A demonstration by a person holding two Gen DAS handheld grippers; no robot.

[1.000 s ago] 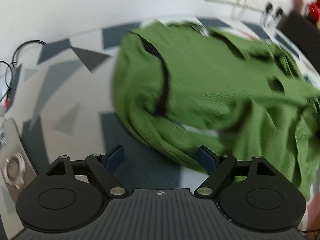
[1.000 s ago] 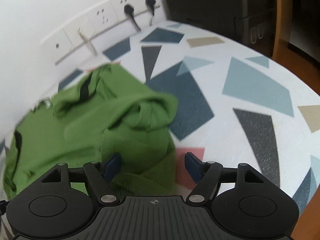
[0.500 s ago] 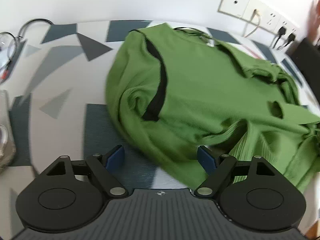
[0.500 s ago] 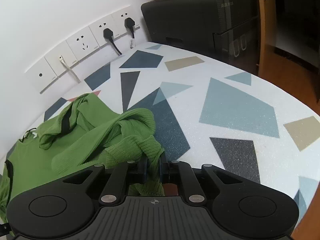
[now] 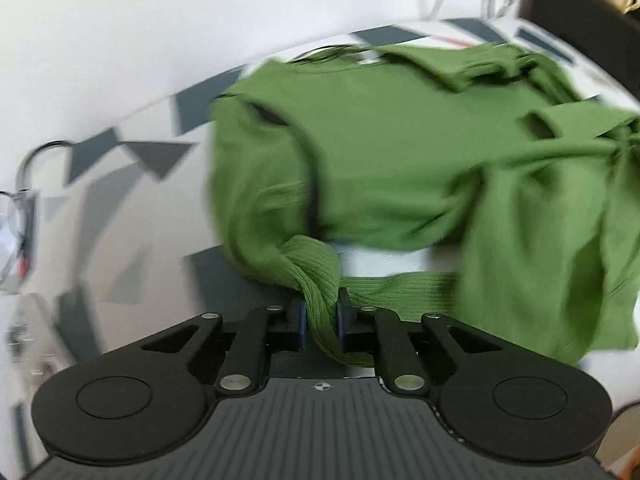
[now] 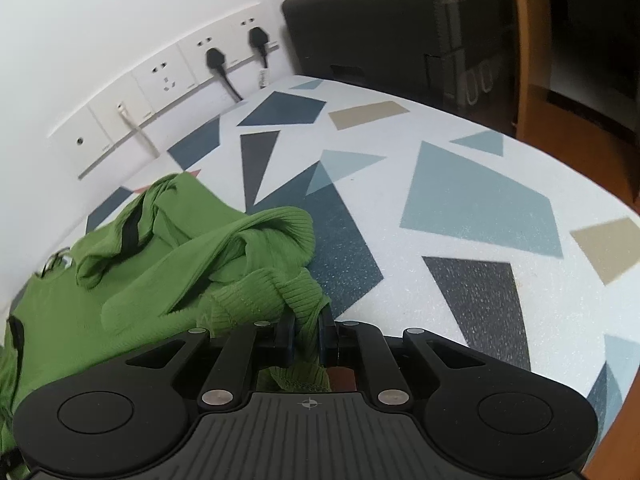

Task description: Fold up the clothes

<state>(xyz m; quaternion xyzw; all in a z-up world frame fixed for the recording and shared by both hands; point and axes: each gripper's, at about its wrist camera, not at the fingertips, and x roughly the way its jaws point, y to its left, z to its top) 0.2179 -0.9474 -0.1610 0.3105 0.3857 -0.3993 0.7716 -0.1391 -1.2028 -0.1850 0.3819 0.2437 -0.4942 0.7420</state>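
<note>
My left view is motion-smeared: the sweater (image 5: 400,152) and tabletop (image 5: 132,208) streak, while the right view stays sharp. Light is even and soft, shadows faint, the doorway (image 6: 592,40) dim. Fisheye bends the edges.

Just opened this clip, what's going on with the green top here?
A person with two handheld grippers is starting to fold a green sweater that lies crumpled on a table with a geometric-print cover. The left gripper is closing its jaws on a bunched piece of the ribbed hem. The right gripper is shut on another ribbed edge. The sweater is not yet spread flat.
</note>
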